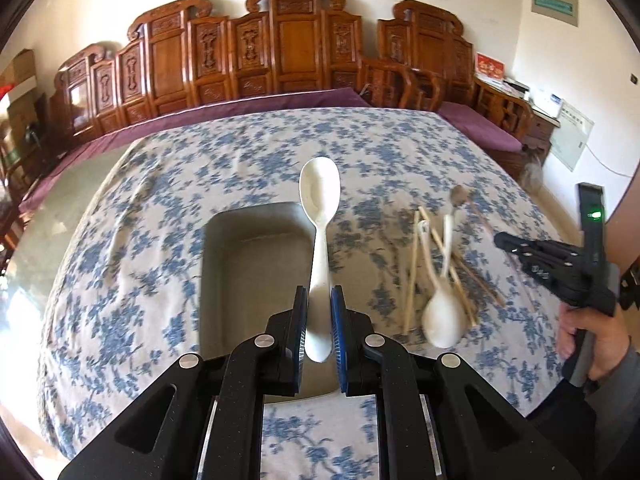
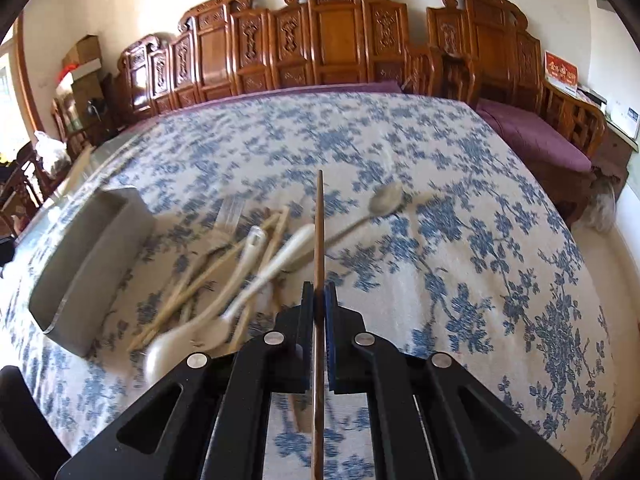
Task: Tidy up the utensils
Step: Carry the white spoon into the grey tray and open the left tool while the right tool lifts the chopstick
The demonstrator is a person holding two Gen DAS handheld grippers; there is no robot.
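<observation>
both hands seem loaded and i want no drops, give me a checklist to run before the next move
1. Left gripper shut on the white spoon: ok, pads press both sides of its handle.
2. Right gripper shut on the brown chopstick: ok, stick pinched between the pads, running straight ahead.
3. Grey tray free to receive: ok, nothing visible inside.
4. Spoon lined up over the tray: not ok, its bowl reaches past the far right corner.
5. Utensil pile clear of the chopstick: cannot tell, the picture is blurred there.
6. Tablecloth flat around the tray: ok.
</observation>
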